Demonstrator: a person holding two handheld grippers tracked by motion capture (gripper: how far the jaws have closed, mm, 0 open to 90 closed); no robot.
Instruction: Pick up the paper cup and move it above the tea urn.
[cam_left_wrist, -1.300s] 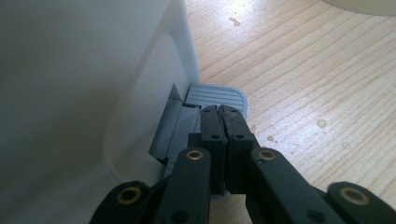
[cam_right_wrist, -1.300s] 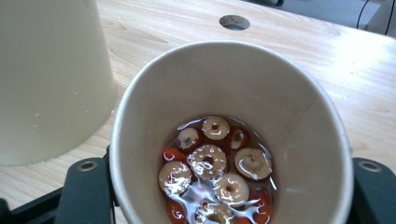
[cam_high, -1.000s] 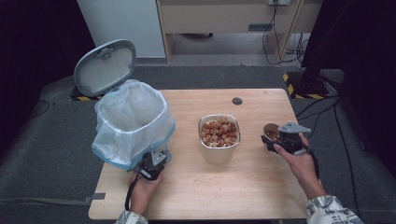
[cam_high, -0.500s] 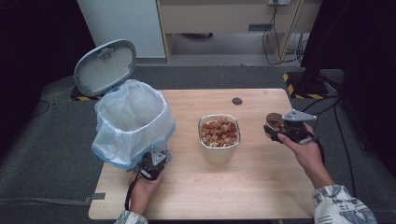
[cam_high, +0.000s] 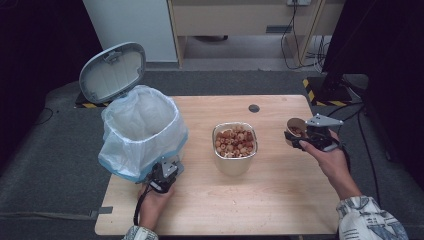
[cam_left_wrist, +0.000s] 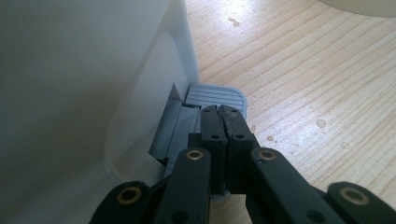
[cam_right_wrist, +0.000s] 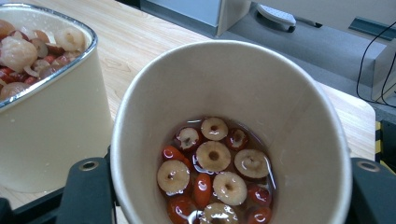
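Observation:
A white pedal bin (cam_high: 142, 130) lined with a plastic bag stands at the table's left, its grey lid (cam_high: 112, 72) tipped up and open. My left gripper (cam_high: 162, 176) is shut at the bin's foot; in the left gripper view its closed tips (cam_left_wrist: 222, 112) rest on the grey ribbed pedal (cam_left_wrist: 217, 93). At the right, my right gripper (cam_high: 302, 137) is shut on a brown paper cup (cam_high: 296, 127), held upright above the table. In the right gripper view the cup (cam_right_wrist: 280, 107) holds red dates and pale round slices in liquid, with the black fingers (cam_right_wrist: 88, 191) on either side.
A cream metal-rimmed bowl (cam_high: 235, 142) of mixed fruit scraps sits mid-table, left of the cup; it appears as the bowl (cam_right_wrist: 46, 116) close beside the cup. A small black disc (cam_high: 254, 108) lies near the far edge. Bare wood lies in front of the bowl.
My right hand has lifted the paper cup a little higher off the table. The left gripper and the bin's lid have stayed as they were.

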